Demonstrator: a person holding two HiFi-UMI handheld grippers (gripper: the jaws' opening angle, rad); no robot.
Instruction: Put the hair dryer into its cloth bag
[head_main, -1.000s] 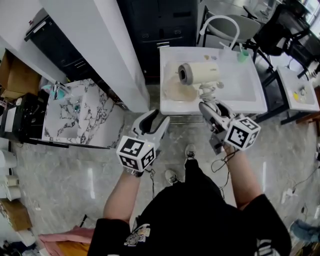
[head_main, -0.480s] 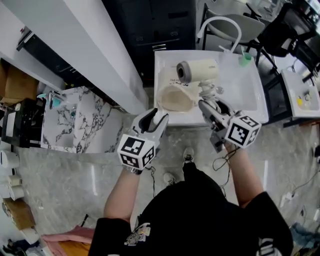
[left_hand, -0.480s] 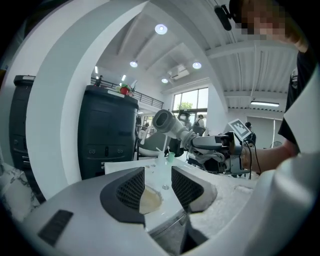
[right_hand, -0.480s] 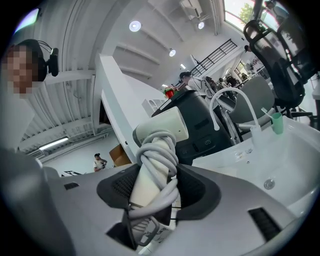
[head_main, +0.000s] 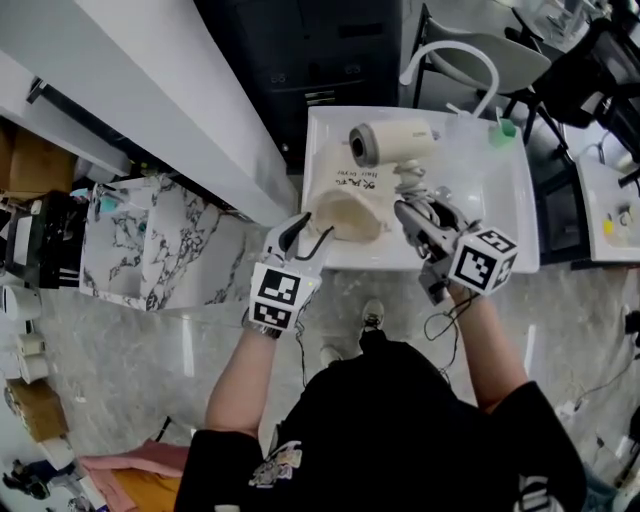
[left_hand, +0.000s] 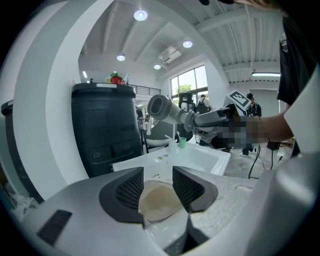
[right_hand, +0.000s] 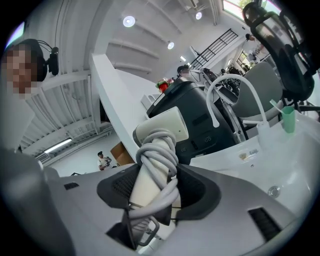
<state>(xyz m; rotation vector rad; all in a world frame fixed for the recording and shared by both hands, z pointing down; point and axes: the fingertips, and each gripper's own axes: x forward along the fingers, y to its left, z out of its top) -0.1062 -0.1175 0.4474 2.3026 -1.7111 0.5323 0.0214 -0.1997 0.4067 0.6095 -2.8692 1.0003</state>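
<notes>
A cream hair dryer (head_main: 390, 143) is held up over the white basin table (head_main: 490, 200). My right gripper (head_main: 418, 208) is shut on its cord-wrapped handle (right_hand: 152, 175), with the barrel (right_hand: 161, 126) above the jaws. The beige cloth bag (head_main: 348, 213) lies on the table's near left part, its printed side up. My left gripper (head_main: 305, 236) is at the bag's near edge; its jaws have just been opening. In the left gripper view the bag (left_hand: 157, 200) shows between the spread jaws, with the pads clear of it. That view also shows the hair dryer (left_hand: 167, 109) to the right.
A white curved faucet (head_main: 450, 60) and a green cup (head_main: 507, 128) stand at the table's far side. A dark cabinet (head_main: 320, 40) is behind it, with a marble-topped unit (head_main: 140, 240) and a long white counter (head_main: 130, 70) to the left. Grey floor lies below.
Both grippers have moved forward toward the table. The left one has come down to the bag's near edge, and its jaws stand wider. The hair dryer stays in the right gripper.
</notes>
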